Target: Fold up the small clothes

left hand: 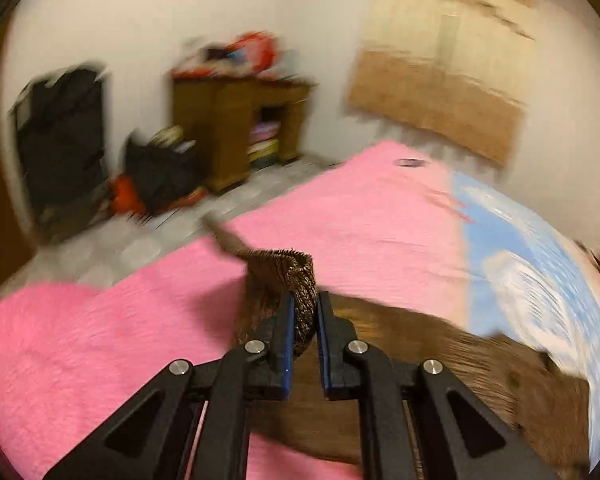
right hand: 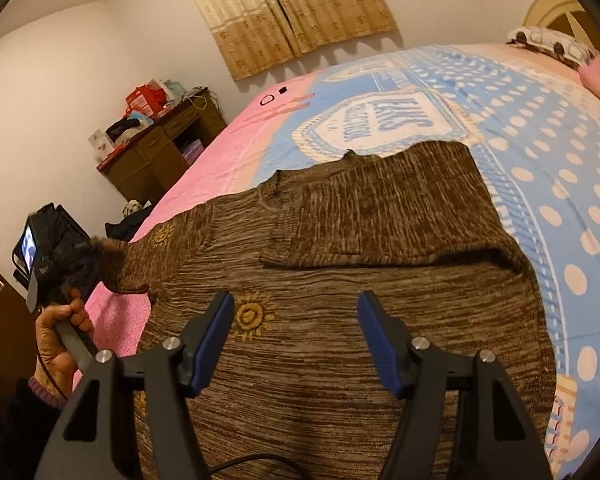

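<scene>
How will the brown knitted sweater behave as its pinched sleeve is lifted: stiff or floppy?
Probably floppy: the brown knitted sweater bends limply over the shut left tool. Likely to drag rather than slide, since the knit lies flat across the pink and blue bedspread.

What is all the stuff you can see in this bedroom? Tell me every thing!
sweater: one, brown, flat on bed, one sleeve folded across
bed cover: one, pink and blue with white dots
curtains: one pair, tan, on wall
wooden desk: one, brown, cluttered, beside bed
dark bags: black, on floor
left gripper: black, shut on the sweater's left sleeve cuff
right gripper: black, open above sweater
hand: one, holding left gripper's handle
</scene>
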Demonstrator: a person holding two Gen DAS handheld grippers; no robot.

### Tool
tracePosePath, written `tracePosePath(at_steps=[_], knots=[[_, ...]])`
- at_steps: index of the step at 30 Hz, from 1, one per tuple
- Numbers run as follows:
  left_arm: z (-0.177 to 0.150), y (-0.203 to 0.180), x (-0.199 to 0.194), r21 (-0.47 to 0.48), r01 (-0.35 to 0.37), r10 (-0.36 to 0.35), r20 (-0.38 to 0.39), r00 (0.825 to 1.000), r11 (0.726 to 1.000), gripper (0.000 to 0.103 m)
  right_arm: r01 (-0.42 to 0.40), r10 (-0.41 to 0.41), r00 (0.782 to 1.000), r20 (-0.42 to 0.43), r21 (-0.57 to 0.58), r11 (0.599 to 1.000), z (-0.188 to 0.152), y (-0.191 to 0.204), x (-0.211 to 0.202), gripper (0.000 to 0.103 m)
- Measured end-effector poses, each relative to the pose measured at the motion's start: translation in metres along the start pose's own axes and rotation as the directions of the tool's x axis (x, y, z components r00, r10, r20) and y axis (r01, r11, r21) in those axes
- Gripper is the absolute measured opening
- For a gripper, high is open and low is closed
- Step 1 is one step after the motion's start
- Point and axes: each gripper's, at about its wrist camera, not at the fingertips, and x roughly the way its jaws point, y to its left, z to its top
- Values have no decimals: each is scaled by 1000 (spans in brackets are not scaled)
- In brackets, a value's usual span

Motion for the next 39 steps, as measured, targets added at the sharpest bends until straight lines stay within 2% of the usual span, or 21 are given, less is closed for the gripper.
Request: tracePosePath(at_steps=[2,4,7,11,14,17,19,20,21,22,24,25,27,28,29,30,32,34,35,38,39], knots=[[-9,-50,-13,114,64,-68,36,997,991,10,4,-4,1000,2,9,1000,0,-3,0,68],[-20,-92,-20,187,134,-142,31,989,973,10,6,-6,1000,5,20,1000,1,-6,0,68],[-51,-153,-24,284,224,-230,-13,973,932,10,20,-21,1000,10,41,999,1,-14,-2,68],[-97,-212,-19,379,305,-285,-110,952,874,10,44,-45,999,17,70,997,-1,-30,-6,68],[-117,-222,-16,444,302,-263,-149,953,843,10,64,-65,998,6,104,992,-1,-48,-8,68],[-110,-210,-15,415,378,-293,-255,922,828,13,67,-67,998,-5,126,990,-1,-59,-9,68],[-106,-198,-18,364,440,-314,-356,880,821,27,64,-63,998,-8,136,989,-1,-63,-8,68],[-104,-188,-23,334,467,-331,-391,859,819,40,59,-58,998,-7,144,988,1,-65,-8,68],[-110,-175,-34,316,477,-346,-389,853,820,52,55,-55,998,-1,154,987,4,-66,-9,68],[-108,-160,-43,306,476,-359,-367,858,825,57,52,-54,999,6,157,986,7,-67,-10,68],[-114,-130,-64,299,459,-378,-292,878,836,72,48,-51,999,19,146,988,11,-64,-11,68],[-114,-115,-71,291,444,-377,-258,889,847,75,47,-51,998,24,133,990,15,-62,-10,68],[-114,-89,-71,265,370,-325,-198,925,891,81,43,-46,999,29,96,994,26,-55,-5,68],[-113,-79,-65,244,327,-285,-191,939,913,81,35,-37,999,31,77,996,32,-51,-2,69],[-112,-70,-53,209,283,-238,-217,947,936,81,21,-23,999,32,43,999,41,-43,6,72],[-113,-62,-42,172,259,-212,-248,945,951,81,13,-13,999,32,10,1000,47,-36,13,74],[-116,-51,-29,122,229,-191,-263,946,966,81,-9,11,1000,10,-105,994,61,-14,39,78],[-122,-48,-25,145,176,-136,-248,959,974,81,-2,-3,1000,-21,-210,978,66,5,63,78],[-127,-49,-21,160,158,-114,-256,960,974,81,15,-26,999,-32,-294,956,67,20,81,78],[-132,-48,-22,155,151,-110,-243,964,976,81,92,-107,994,-7,-447,890,69,48,118,76],[-133,-49,-23,160,147,-105,-243,964,976,81,86,-113,993,-27,-490,867,70,56,133,76]])
